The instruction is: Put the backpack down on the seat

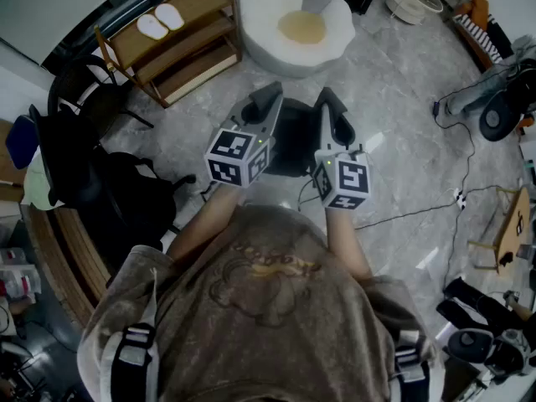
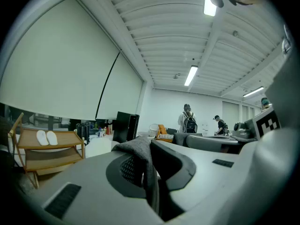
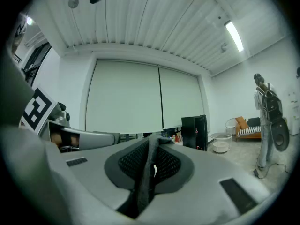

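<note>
Two grippers are holding the backpack (image 1: 292,145) up in front of the person, above the marble floor (image 1: 394,141). The left gripper (image 1: 266,99) is pinching a grey strap (image 2: 143,158) between nearly closed fingers, and the right gripper (image 1: 329,103) is clamping a second strap (image 3: 144,172) likewise. The white seat (image 1: 260,32) is standing beyond, apart from the backpack.

Head view: steeply down. Gripper views: close along jaws, tilted up. Head, left share wooden shelf (image 1: 180,47).
</note>
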The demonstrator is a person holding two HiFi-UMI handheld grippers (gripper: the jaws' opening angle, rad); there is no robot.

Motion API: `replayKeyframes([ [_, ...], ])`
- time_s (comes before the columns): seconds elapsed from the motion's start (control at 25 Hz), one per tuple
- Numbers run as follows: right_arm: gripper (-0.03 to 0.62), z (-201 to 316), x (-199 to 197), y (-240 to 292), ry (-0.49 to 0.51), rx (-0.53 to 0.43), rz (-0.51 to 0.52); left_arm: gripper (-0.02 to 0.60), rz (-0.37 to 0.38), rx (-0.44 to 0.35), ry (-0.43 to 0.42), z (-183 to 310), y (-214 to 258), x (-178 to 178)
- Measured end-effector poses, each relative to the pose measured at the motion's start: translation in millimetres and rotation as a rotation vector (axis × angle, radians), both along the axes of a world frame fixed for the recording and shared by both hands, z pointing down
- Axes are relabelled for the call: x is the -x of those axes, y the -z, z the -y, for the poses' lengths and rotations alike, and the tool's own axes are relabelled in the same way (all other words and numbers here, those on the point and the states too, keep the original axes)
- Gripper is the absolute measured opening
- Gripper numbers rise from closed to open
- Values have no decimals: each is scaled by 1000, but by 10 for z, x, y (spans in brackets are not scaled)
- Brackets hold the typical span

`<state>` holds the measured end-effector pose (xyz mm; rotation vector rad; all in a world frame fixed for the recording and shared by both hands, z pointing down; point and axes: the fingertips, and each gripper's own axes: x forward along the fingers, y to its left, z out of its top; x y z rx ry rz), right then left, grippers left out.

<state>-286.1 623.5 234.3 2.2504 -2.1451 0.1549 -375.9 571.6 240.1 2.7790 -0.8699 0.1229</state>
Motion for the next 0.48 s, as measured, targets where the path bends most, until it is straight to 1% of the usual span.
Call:
replayKeyframes([
  [0.2,35,110,66,-11,1,-2,-6,32,0,3,-10,113,-13,80],
  [0.48,37,276,125,-73,-38,-10,26,32,2,-5,-49,301,-85,122],
])
